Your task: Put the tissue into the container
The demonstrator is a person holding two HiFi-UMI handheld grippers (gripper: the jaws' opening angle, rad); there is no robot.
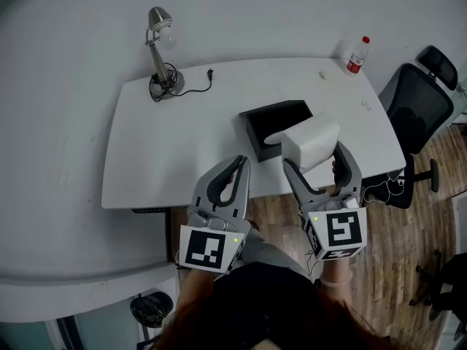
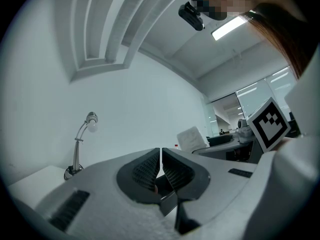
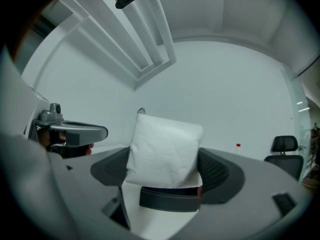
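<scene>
Two jaws of the right gripper (image 3: pixel 165 170) are clamped on the tissue (image 3: pixel 164 149), one pad on each side, low on the pack, so most of the white block stands out above the grip. Nothing else is seen between those jaws. The left gripper (image 2: pixel 161 165) is seen with pads pressed together and nothing between them.

Tissue location: it is held off the table (image 1: pixel 182 137), and in the head view it overlaps the near right corner of the container (image 1: pixel 273 109). Its height above the container cannot be told. The left gripper is held at the container's near side, a bit to its left, apart from it and from the tissue.

Handling, judged: the pack is taken as light and soft, squashable rather than breakable; a slight pinch is seen at the pads. A grip across the two broad faces, near the middle or lower half, is judged best, since edges would fold. Whether the surface is slippery cannot be told. The container is open-topped, black and shallow, so a low release inside the walls is judged enough.

Further from the container: a desk lamp (image 1: pixel 157 49) at its far left, a small bottle (image 1: pixel 355 55) at its far right, an office chair (image 1: pixel 416 100) beyond the table's right end.
</scene>
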